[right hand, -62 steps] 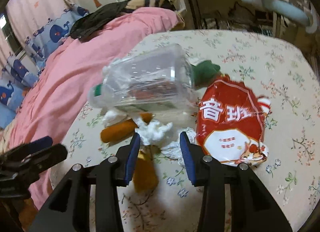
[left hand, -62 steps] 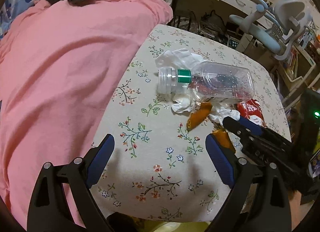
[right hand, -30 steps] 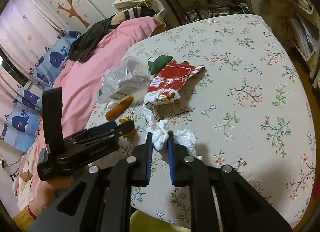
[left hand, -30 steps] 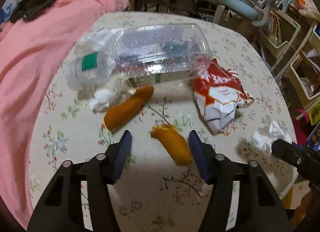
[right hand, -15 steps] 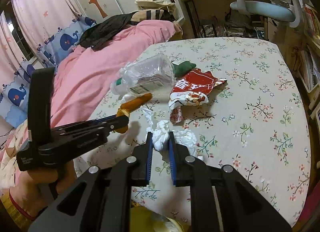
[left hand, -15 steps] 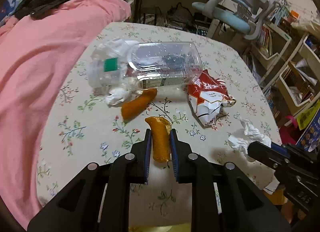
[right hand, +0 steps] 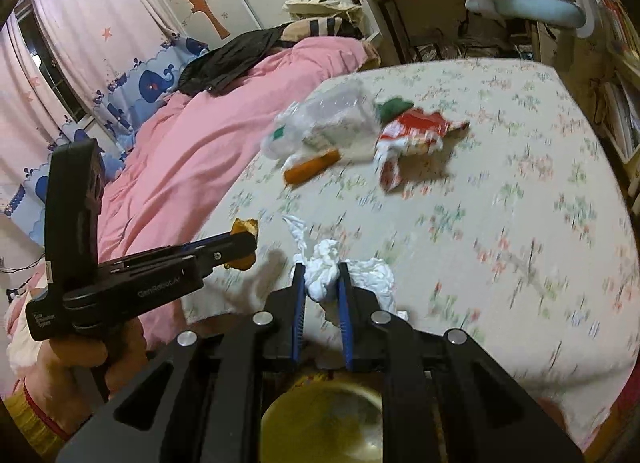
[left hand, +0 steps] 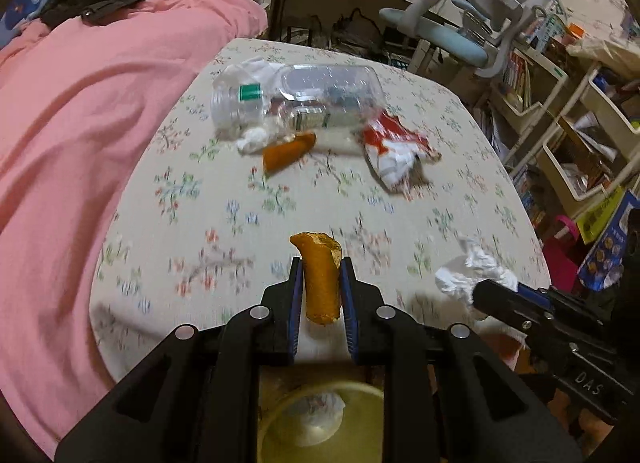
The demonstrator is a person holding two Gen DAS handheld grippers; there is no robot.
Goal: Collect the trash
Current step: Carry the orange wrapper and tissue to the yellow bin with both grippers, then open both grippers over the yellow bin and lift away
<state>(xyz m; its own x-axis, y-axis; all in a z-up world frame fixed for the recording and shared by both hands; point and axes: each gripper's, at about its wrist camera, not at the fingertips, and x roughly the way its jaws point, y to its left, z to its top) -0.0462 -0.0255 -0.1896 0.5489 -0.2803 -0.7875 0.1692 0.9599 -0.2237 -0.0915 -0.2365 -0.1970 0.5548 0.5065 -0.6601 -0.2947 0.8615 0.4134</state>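
Peel (left hand: 321, 279), judged light and limp, sits pinched mid-length in the left tongs (left hand: 321, 295), while the right tongs (right hand: 322, 283) pinch a soft, crushable tissue (right hand: 325, 275) by its bunched middle, both above the bin (left hand: 320, 423) at 6 o'clock.

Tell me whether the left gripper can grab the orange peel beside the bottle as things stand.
Probably not yet. The left gripper is shut on another orange peel piece, so its fingers are full. The way across the tablecloth to the orange peel by the bottle looks free.
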